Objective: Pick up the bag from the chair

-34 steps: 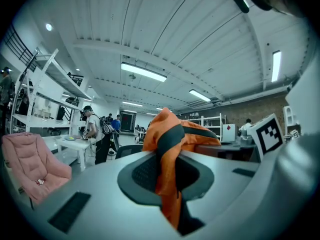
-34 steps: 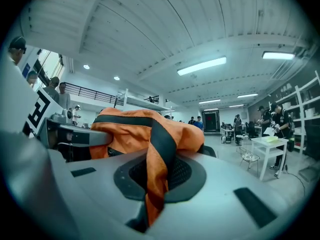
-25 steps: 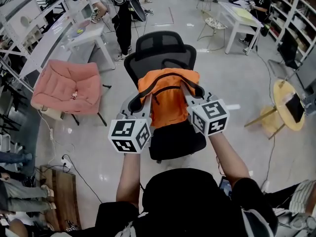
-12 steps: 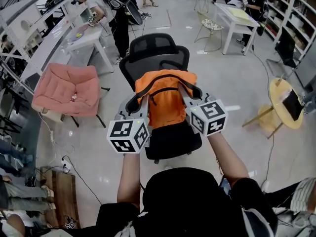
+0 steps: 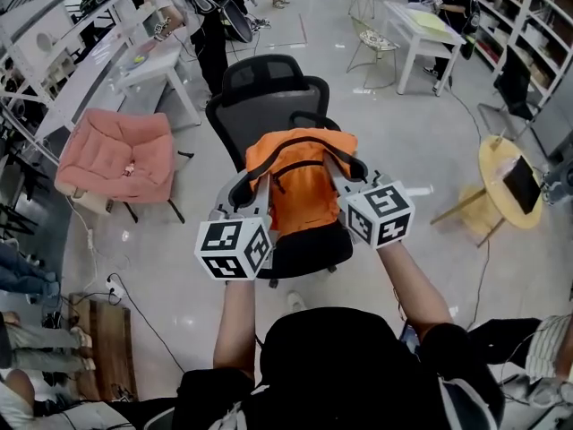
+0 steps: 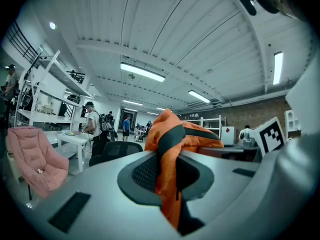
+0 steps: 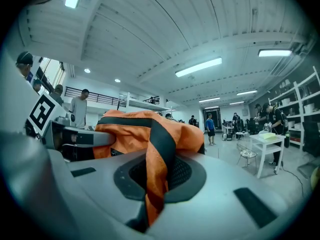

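Observation:
An orange bag with black straps hangs between my two grippers, above the seat of a black office chair. My left gripper is shut on the bag's left strap, and its marker cube sits lower left. My right gripper is shut on the right strap. In the left gripper view the orange and black strap is pinched between the jaws of the left gripper. In the right gripper view the strap is likewise clamped in the right gripper, with the bag's body bunched beyond it.
A pink padded lounger stands left of the chair. White tables and several people are at the back. A round yellow table is at the right, shelving along the right wall, and a wooden crate at lower left.
The bag stays held in both grippers at the same place in view. The chair beneath it has drifted slightly left and away, so more of its backrest shows apart from the bag.

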